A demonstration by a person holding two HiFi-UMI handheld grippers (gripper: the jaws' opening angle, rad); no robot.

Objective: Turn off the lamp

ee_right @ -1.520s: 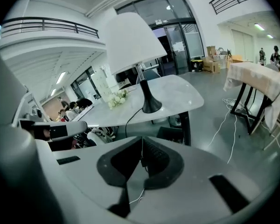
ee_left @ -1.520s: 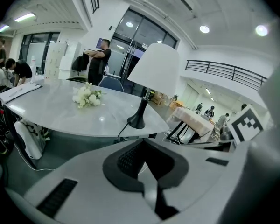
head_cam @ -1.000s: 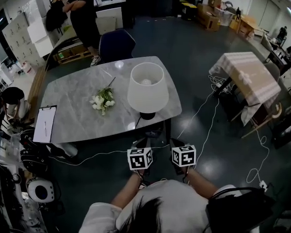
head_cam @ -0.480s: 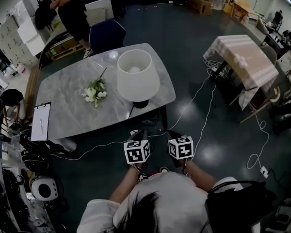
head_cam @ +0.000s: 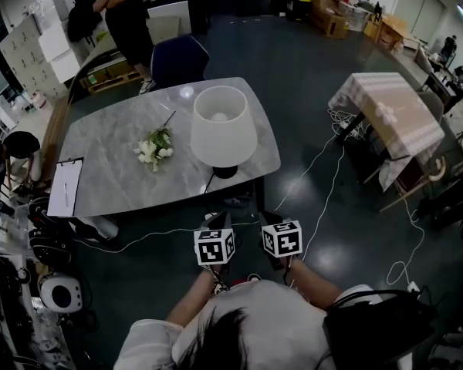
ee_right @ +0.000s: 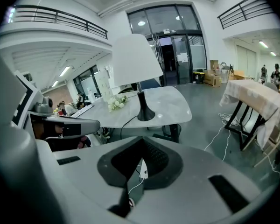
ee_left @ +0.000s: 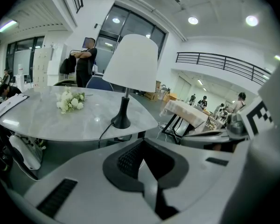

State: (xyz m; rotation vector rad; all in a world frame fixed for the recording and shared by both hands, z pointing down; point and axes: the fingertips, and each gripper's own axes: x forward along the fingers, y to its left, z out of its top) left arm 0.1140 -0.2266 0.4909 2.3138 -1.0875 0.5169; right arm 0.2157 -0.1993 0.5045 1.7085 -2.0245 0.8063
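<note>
In the head view, the lamp (head_cam: 222, 126) stands near the front edge of the grey marble table (head_cam: 108, 164), a white tapered shade on a black stem and round black base, its dark cord trailing off the edge. White flowers (head_cam: 154, 148) lie to its left and a clipboard (head_cam: 64, 186) sits at the table's far left end. The left gripper (head_cam: 219, 220) and right gripper (head_cam: 268, 216) hover side by side in front of the table, well apart from the lamp.

In the left gripper view, its jaws are pressed together with nothing between them; the lamp (ee_left: 130, 64) rises straight ahead.

In the right gripper view, its jaws are likewise clenched and empty. A cloth-covered table (ee_right: 252, 97) stands on the dark glossy floor to the right.
</note>
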